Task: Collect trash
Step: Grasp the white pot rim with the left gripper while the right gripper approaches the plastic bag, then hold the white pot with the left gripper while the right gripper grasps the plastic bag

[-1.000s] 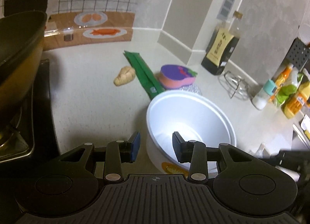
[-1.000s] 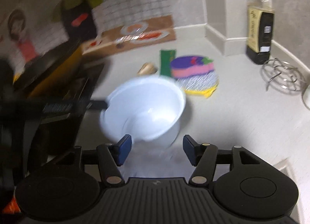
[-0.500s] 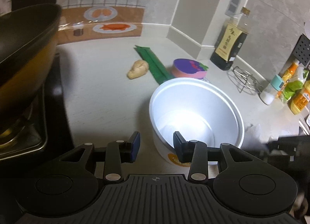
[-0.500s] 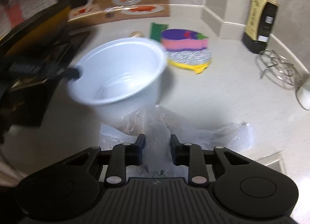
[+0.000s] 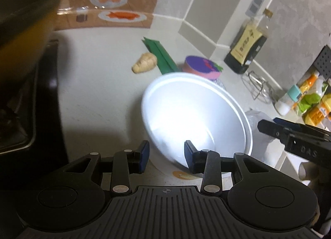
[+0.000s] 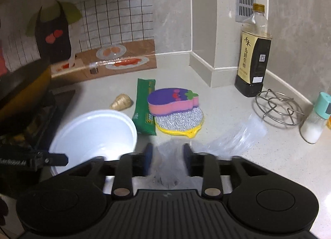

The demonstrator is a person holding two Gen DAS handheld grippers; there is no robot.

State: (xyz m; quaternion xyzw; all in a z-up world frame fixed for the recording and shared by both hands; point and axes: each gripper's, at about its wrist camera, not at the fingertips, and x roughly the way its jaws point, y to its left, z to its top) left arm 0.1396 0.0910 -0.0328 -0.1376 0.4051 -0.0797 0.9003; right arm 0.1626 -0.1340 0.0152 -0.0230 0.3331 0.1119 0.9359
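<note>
A white bowl (image 5: 196,110) (image 6: 93,131) leans tilted on the counter. My left gripper (image 5: 166,155) straddles its near wall, one finger inside and one outside. Its jaws are opening and the pads stand apart from the wall. A crumpled clear plastic bag (image 6: 233,135) (image 5: 256,119) lies to the right of the bowl. My right gripper (image 6: 167,156) has a bunch of that bag between its fingers, and its jaws are opening, blurred. Behind the bowl lie a green packet (image 6: 144,104) and a piece of ginger (image 6: 121,101).
An eggplant-shaped sponge (image 6: 171,101) rests on a silver scrubber pad (image 6: 180,121). A soy sauce bottle (image 6: 253,57), wire trivet (image 6: 279,107) and salt shaker (image 6: 316,121) stand at the right. A wok (image 5: 24,21) sits on the stove (image 5: 31,114) at the left.
My right gripper closed on the plastic bag, then spread again and swung right. My left gripper sank toward the bowl with its fingers a little wider, and the bowl now tilts.
</note>
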